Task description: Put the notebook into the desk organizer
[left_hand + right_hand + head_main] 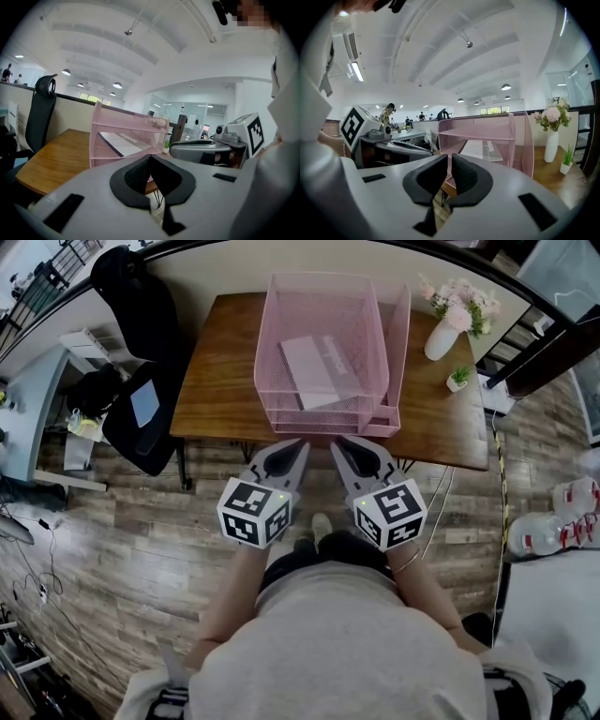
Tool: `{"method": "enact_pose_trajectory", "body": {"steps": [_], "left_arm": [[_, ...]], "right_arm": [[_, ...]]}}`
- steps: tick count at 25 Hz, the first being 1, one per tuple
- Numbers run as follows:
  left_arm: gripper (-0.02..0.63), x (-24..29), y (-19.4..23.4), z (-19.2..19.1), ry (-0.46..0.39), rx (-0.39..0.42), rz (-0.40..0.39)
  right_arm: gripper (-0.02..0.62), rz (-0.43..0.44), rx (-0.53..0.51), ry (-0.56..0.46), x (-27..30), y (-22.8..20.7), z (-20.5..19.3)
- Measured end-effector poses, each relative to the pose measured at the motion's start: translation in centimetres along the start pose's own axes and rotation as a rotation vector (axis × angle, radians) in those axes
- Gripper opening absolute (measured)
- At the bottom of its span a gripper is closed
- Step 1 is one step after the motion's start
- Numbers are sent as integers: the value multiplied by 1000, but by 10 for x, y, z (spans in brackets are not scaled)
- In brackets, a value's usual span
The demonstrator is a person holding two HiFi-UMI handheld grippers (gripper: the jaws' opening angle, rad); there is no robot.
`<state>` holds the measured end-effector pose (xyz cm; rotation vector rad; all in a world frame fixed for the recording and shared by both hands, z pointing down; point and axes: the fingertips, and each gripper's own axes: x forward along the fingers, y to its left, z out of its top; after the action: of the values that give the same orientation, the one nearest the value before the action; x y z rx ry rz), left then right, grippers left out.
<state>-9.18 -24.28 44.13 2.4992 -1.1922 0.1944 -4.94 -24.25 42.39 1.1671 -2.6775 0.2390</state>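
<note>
Both grippers hang side by side just short of the desk's near edge, above the plank floor (112, 521): your left gripper (298, 446) and right gripper (339, 446) each have their jaws pressed together on nothing. At twelve o'clock the notebook (317, 371) lies flat inside the pink mesh desk organizer (323, 279) on the wooden desk (216, 381). A white vase of flowers (442, 334) stands at two o'clock and a black office chair (141, 381) at ten.
</note>
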Motion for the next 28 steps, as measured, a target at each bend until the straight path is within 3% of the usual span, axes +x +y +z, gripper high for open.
{"method": "enact_pose_trajectory", "body": {"steps": [6,15,20,28], "left_arm": [[11,1,-7,-5,29,54,-2],[11,5,-6,-14,64,34,-15],[11,8,-7,-18,76,11,-33],[11,11,-6,-23,95,5,-28]], "right_arm": [[20,14,27,22,0,1,-7],[8,25,40,35,3,0,-14],[8,25,100,21,3,-3,-16],[8,26,76,69,3,-3,-27]]}}
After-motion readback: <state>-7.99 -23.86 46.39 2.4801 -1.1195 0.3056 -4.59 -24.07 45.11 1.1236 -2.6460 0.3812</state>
